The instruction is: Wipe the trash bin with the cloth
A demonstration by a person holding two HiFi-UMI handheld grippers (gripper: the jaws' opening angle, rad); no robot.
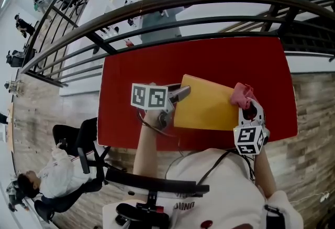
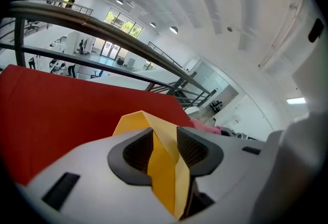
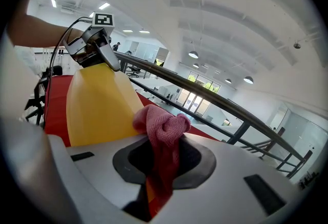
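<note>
Yellow trash bin (image 1: 209, 105) lies on its side on the red surface (image 1: 125, 71), with the cloth (image 1: 242, 94) at its right end. In the left gripper view, the left claw (image 2: 165, 152) stands wide astride the bin's edge, seemingly unclamped. In the right gripper view, the right claw (image 3: 164, 159) pinches the pink cloth. Wiping looks about to begin: steady the bin, then drag the cloth along it.

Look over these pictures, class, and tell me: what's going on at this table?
A person works at a red table with a gripper in each hand. A yellow trash bin lies on the table. The left gripper has the bin's edge between its open fingers and is not clamping it. The right gripper is shut on a pink cloth, which it holds at the bin's other end.
</note>
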